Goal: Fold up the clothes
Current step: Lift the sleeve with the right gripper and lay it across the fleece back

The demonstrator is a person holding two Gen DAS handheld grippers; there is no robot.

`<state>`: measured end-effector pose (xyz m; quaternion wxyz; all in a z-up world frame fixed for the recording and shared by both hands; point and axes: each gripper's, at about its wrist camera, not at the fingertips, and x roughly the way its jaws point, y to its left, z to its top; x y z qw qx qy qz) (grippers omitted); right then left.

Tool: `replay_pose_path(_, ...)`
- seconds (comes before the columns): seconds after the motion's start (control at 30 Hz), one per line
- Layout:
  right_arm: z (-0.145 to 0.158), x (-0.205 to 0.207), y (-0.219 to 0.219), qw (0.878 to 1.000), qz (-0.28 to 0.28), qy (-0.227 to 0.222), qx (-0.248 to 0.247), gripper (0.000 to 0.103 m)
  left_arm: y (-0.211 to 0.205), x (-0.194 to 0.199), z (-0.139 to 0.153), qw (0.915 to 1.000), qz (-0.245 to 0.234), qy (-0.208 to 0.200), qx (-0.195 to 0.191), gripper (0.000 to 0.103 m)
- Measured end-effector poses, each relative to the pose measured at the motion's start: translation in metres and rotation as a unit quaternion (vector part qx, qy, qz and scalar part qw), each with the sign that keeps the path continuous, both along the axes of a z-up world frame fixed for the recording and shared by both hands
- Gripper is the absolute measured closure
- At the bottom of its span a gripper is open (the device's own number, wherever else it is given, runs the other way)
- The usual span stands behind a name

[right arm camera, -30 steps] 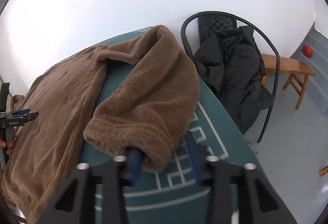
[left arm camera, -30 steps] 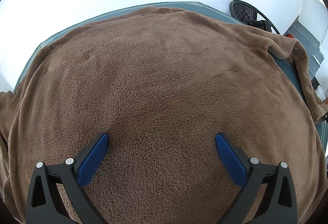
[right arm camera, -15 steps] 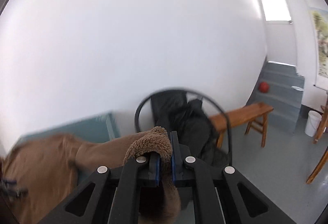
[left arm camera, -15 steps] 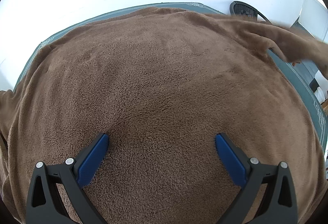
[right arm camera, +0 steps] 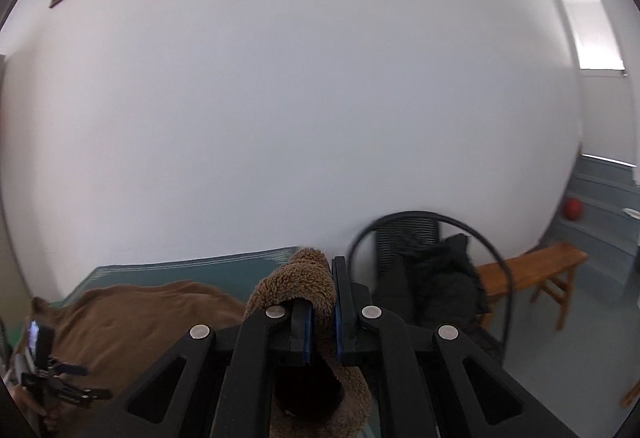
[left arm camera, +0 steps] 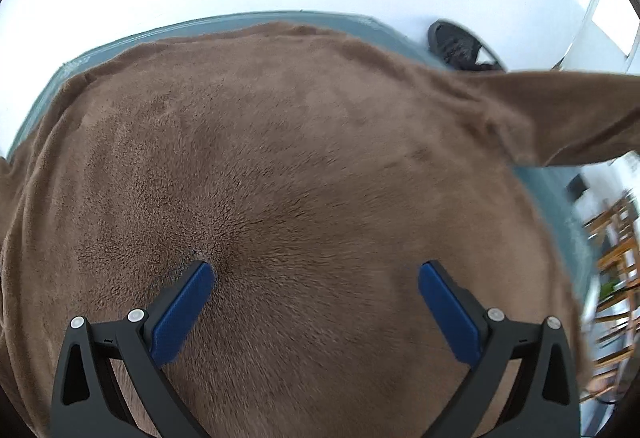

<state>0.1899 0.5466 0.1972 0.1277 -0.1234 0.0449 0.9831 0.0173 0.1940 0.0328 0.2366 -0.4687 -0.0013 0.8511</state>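
Since 1 s ago, when its fingers straddled the sleeve end, the right hand-held gripper point(right arm camera: 320, 322) has clamped on it and lifted it off the green worktop point(left arm camera: 404, 37). Sleeve point(left arm camera: 560, 105) now hangs in air w/ the fleece garment point(left arm camera: 300, 177) spread flat; left hand-held gripper point(left arm camera: 316, 298), jaws apart, pins the body. Fold-over prob. next.

Left wrist view: fleece garment point(left arm camera: 288, 173) spread over table point(left arm camera: 248, 19), filling frame centre; sleeve point(left arm camera: 560, 109) lifted at mid-right. Left gripper point(left arm camera: 316, 274) at bottom centre, tips on garment. Chair point(left arm camera: 460, 45) behind table, upper right. Right wrist view: right gripper point(right arm camera: 322, 314) bottom centre, sleeve end btwn fingers; bench point(right arm camera: 532, 270) lower right.
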Motion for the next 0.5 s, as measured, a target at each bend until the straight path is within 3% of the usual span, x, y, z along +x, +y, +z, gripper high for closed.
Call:
replay_pose_path(0.23,0.0,-0.041,-0.103,0.989,0.144,-0.038,0.001,0.095,-0.017,0.024,0.035,0.9986,-0.018,0.02,0.046,0.0)
replay_pose_path(0.37,-0.024,-0.06,-0.171,0.974,0.211,-0.082,0.018,0.095,-0.028,0.042,0.036,0.998,-0.022,0.017,0.057,0.0)
replay_pose_path(0.5,-0.059,-0.084,-0.212,0.956,0.256,-0.14,0.022,0.095,-0.039,0.048,0.033,0.998,-0.012,0.008,0.062,0.0)
